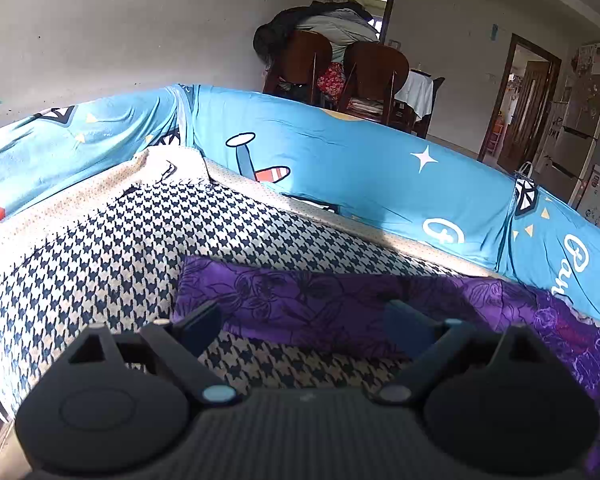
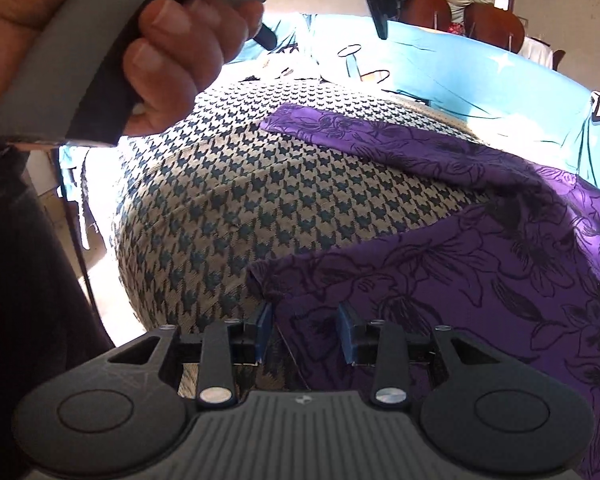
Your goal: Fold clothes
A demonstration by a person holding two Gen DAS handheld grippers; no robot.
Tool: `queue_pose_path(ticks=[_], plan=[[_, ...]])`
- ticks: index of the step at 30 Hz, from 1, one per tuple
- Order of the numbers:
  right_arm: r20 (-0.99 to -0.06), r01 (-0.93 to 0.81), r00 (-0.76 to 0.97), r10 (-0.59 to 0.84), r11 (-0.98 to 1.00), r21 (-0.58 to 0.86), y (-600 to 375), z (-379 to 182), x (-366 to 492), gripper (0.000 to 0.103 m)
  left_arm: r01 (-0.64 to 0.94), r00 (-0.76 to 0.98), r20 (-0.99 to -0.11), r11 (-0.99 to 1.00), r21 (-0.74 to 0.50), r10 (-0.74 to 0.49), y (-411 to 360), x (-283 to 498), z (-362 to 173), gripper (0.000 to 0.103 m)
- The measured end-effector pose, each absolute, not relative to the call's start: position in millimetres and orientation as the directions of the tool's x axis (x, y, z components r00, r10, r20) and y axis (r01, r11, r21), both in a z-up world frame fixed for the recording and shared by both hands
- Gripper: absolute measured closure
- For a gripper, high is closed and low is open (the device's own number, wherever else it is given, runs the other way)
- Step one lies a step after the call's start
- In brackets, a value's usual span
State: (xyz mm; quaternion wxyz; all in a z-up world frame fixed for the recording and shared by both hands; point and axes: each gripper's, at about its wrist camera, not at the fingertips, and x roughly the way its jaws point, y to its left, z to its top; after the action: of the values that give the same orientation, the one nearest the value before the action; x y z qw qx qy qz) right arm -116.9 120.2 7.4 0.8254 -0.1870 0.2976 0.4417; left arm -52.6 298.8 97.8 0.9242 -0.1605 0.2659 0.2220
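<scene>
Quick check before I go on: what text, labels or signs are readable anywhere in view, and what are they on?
"Pay", white script cut off by the frame edge, on the blue cover.
A white circled mark lower on that cover: not readable.
Black marks on the fridge: too blurred to read.
Papers on the fridge side: too small.
Purple garment, houndstooth cushion, both grippers: no text.

We are making out white cursive lettering on the blue printed cover (image 1: 380, 184) draped along the sofa back: it is starting with what looks like "Pay" (image 1: 578, 258) at the right edge, the rest running out of view. Nothing else is reading clearly for us anywhere.
</scene>
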Motion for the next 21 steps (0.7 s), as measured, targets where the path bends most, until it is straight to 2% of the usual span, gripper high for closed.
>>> queue_pose_path(ticks=[1, 3, 6, 14, 21], plan=[[-0.649, -0.834, 0.444, 0.618, 0.549, -0.048, 120.5, 7.6, -117.2, 0.083, -0.499, 0.759, -0.563, 0.847, -0.18, 0.327, 299.5, -53.3, 97.6, 0.011], [-0.633, -0.824, 0.465, 0.619, 0.564, -0.054, 122.9, 9.5, -118.1, 0.091, -0.506, 0.755, -0.565, 0.843, -0.183, 0.331, 300.7, -54.2, 96.9, 0.011], [-0.61, -0.818, 0.491, 0.622, 0.57, -0.078, 126.9, 13.8, -119.3, 0.096, -0.514, 0.752, -0.568, 0.837, -0.185, 0.336, 302.4, -55.0, 96.4, 0.011], [-0.535, -0.833, 0.486, 0.691, 0.551, -0.044, 140.5, 41.0, -119.1, 0.097, -0.561, 0.747, -0.543, 0.802, -0.204, 0.384, 314.4, -65.4, 104.4, 0.011], [-0.547, -0.864, 0.439, 0.713, 0.502, -0.038, 154.5, 34.7, -126.2, 0.097, -0.62, 0.724, -0.541, 0.747, -0.24, 0.428, 332.3, -75.8, 106.3, 0.011]])
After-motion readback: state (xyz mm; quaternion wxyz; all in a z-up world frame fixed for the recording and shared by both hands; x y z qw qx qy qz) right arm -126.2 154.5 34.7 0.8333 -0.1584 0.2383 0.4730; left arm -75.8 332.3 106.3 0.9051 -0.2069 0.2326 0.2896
